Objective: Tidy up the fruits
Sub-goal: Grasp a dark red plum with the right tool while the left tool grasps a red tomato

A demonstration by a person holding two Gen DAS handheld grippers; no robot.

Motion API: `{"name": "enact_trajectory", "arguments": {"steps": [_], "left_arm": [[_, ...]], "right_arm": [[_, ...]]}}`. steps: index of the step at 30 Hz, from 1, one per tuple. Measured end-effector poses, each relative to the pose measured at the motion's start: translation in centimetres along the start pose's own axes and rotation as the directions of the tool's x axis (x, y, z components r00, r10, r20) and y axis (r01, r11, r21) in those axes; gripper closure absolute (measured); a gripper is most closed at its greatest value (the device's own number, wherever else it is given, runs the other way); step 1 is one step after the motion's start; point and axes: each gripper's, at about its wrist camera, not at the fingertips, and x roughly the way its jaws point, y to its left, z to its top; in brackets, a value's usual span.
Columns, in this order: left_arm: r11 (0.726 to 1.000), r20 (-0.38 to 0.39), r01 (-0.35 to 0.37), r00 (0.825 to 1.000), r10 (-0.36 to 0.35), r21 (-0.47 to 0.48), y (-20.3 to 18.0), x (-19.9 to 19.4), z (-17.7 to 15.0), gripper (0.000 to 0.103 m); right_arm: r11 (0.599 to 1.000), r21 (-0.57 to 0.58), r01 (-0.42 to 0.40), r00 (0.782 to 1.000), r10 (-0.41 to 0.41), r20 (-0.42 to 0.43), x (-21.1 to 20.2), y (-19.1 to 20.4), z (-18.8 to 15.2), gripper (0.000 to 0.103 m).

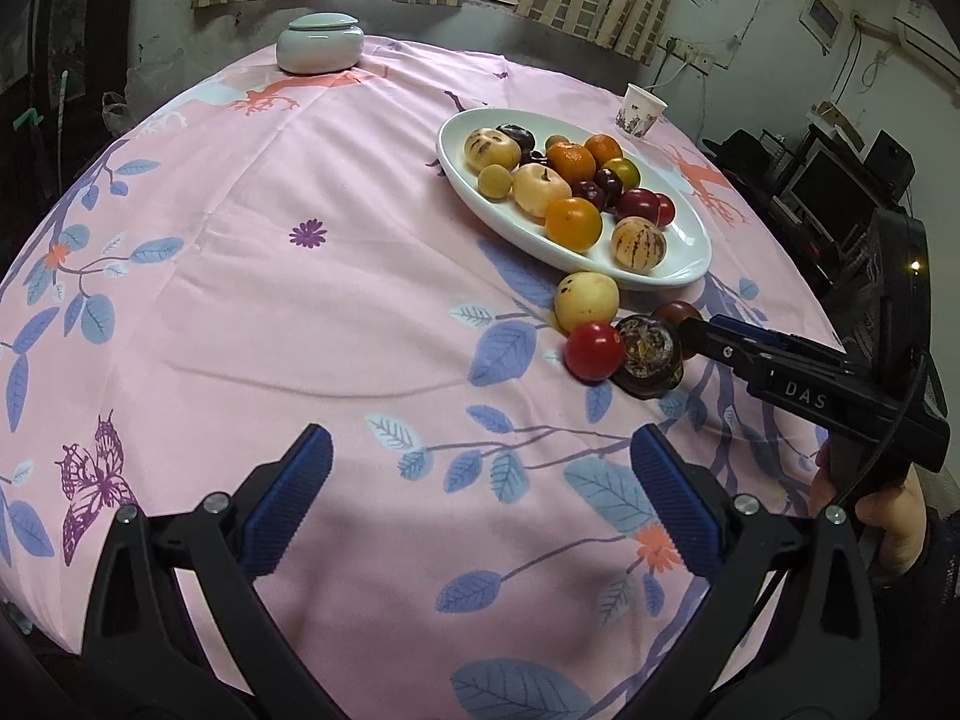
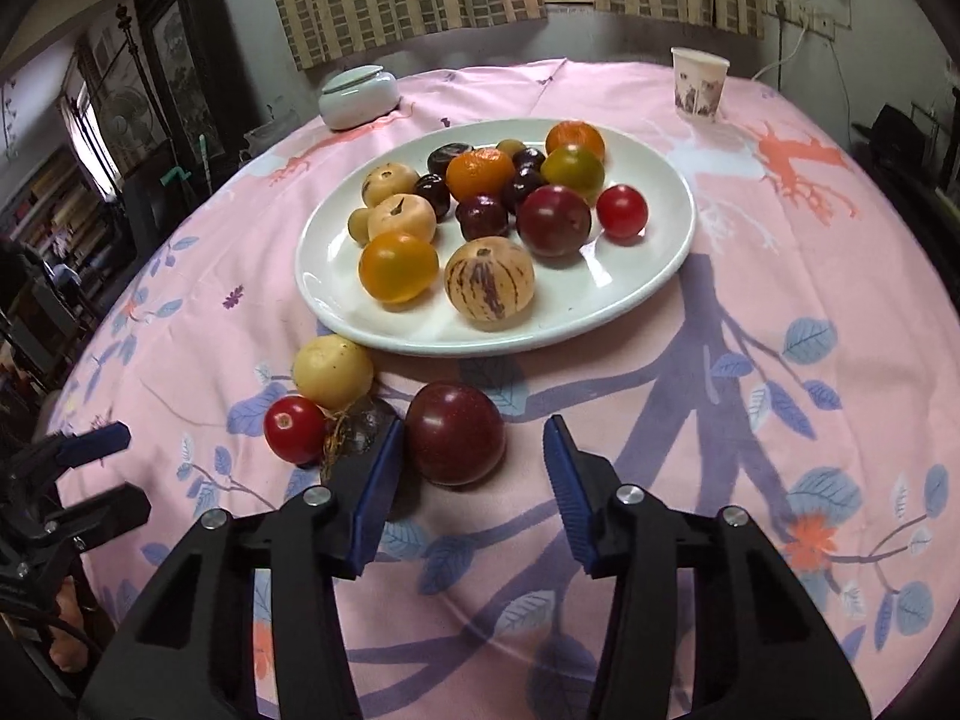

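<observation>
A white oval plate [image 2: 636,288] [image 1: 690,264] holds several fruits: oranges, plums, striped melons, a red tomato. On the cloth in front of it lie a yellow fruit [image 2: 332,370] [image 1: 586,301], a red tomato [image 2: 294,429] [image 1: 593,351], a dark mangosteen [image 2: 360,429] [image 1: 649,354] and a dark purple plum [image 2: 455,433] [image 1: 677,313]. My right gripper [image 2: 474,450] [image 1: 690,336] is open, its fingers either side of the purple plum, its left finger between plum and mangosteen. My left gripper [image 1: 480,468] is open and empty over bare cloth, well short of the fruits.
A pink floral cloth [image 1: 300,312] covers the round table. A pale lidded jar [image 1: 320,43] [image 2: 359,94] stands at the far edge. A paper cup [image 1: 641,110] [image 2: 699,83] stands beyond the plate. Dark furniture and monitors [image 1: 828,192] lie past the table's right edge.
</observation>
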Motion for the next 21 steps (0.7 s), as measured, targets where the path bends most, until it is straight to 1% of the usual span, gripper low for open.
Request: {"name": "enact_trajectory", "arguments": {"steps": [2, 3, 4, 5, 7, 9, 11, 14, 17, 18, 19, 20, 21], "left_arm": [[1.0, -0.006, 0.008, 1.0, -0.008, 0.0, -0.2, 0.2, 0.0, 0.002], [1.0, -0.009, 0.011, 1.0, -0.011, 0.001, -0.2, 0.3, 0.0, 0.002], [1.0, -0.011, 0.014, 1.0, -0.014, 0.002, -0.3, 0.4, 0.1, 0.002], [1.0, -0.013, 0.014, 1.0, -0.014, 0.004, -0.4, 0.5, 0.1, 0.002], [1.0, -0.018, 0.012, 1.0, -0.012, 0.008, -0.5, 0.7, 0.2, 0.002], [1.0, -0.024, 0.008, 1.0, -0.008, 0.006, -0.6, 1.1, 0.5, 0.002], [1.0, -0.023, -0.011, 1.0, 0.012, 0.015, -0.8, 1.7, 0.9, 0.002], [0.999, -0.032, -0.04, 0.999, 0.041, 0.033, -1.3, 2.7, 1.5, 0.003], [0.998, -0.043, -0.046, 0.998, 0.048, 0.039, -1.6, 3.8, 1.8, 0.003], [0.998, -0.048, -0.046, 0.998, 0.049, 0.045, -1.8, 4.1, 1.9, 0.005], [0.997, -0.057, -0.048, 0.997, 0.051, 0.055, -2.0, 4.5, 1.9, 0.012], [0.997, -0.072, -0.043, 0.996, 0.048, 0.065, -2.2, 4.9, 1.9, 0.023], [0.997, -0.091, -0.033, 0.995, 0.04, 0.073, -2.4, 5.4, 1.8, 0.029]], "right_arm": [[1.0, 0.017, -0.025, 1.0, 0.025, -0.009, 0.4, -0.1, 0.1, 0.054], [0.999, 0.027, -0.046, 0.999, 0.047, -0.016, 0.7, -0.1, 0.0, 0.059], [0.997, 0.033, -0.076, 0.997, 0.077, -0.024, 0.8, 0.0, 0.0, 0.066], [0.996, 0.034, -0.079, 0.997, 0.08, -0.022, 0.8, 0.2, 0.0, 0.066], [0.999, 0.002, -0.046, 0.999, 0.046, -0.005, 0.0, 0.8, -0.2, 0.066], [1.0, -0.01, -0.027, 1.0, 0.027, 0.012, -1.2, 1.0, -0.4, 0.066], [1.0, -0.008, -0.014, 0.999, 0.014, 0.033, -2.8, 1.0, -0.9, 0.066], [1.0, 0.002, -0.019, 0.998, 0.019, 0.054, -4.8, 0.6, -1.9, 0.066], [0.999, 0.021, -0.029, 0.998, 0.028, 0.048, -5.7, 0.0, -2.9, 0.066], [0.999, 0.028, -0.033, 0.998, 0.031, 0.046, -6.0, -0.3, -3.1, 0.066], [0.999, 0.034, -0.035, 0.998, 0.033, 0.048, -6.3, -0.5, -3.2, 0.066], [0.999, 0.039, -0.037, 0.998, 0.035, 0.052, -6.5, -0.7, -3.3, 0.066], [0.998, 0.046, -0.044, 0.997, 0.041, 0.059, -6.8, -0.9, -3.4, 0.066]]}}
